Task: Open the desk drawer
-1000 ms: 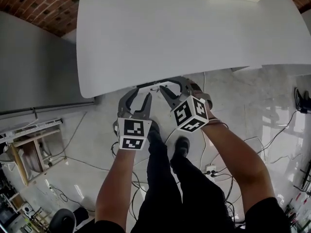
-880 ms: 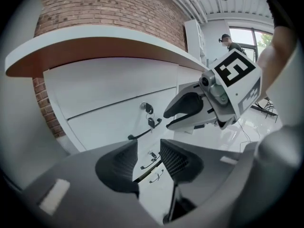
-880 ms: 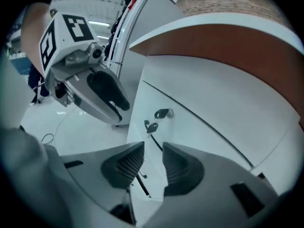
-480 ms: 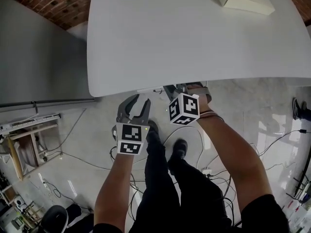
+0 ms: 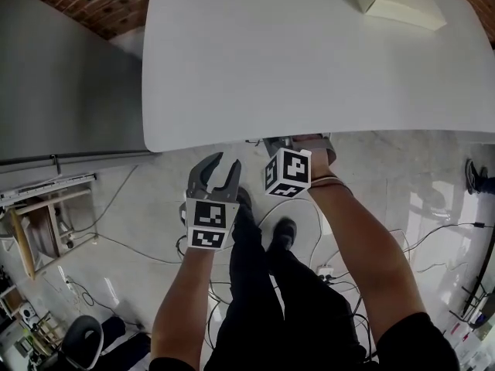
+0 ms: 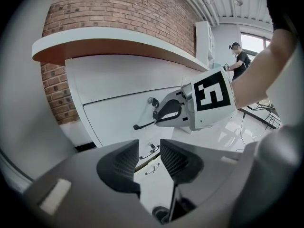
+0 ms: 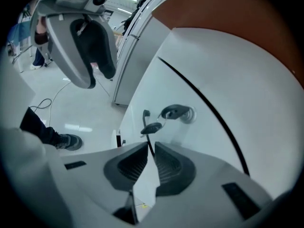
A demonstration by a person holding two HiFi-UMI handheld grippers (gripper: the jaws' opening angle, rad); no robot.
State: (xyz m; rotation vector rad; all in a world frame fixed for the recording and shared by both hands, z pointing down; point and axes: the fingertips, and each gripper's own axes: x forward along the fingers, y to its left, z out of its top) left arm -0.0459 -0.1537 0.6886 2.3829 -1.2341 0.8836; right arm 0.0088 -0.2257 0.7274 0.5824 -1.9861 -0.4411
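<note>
Gripping the thin black handle (image 7: 148,144), the right gripper (image 7: 148,148) has just been closing; its jaws are narrow on the bar. The drawer (image 7: 161,94) sits shut under the desk (image 5: 309,52). The left gripper (image 6: 149,148) hangs apart, jaws wide and empty. The handle looks stiff, slim, perhaps slick: hold mid-bar and pull straight. The drawer probably slides lightly.

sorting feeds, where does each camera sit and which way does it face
Head view: on the head, steeply down onto desk top, forearms, legs.
Left gripper view: on the open, empty left hand-held gripper, facing the drawer front; right forearm shows.
Right gripper view: on the right hand-held gripper, jaws just closed on the drawer handle.
Both gripper views share that handle.
</note>
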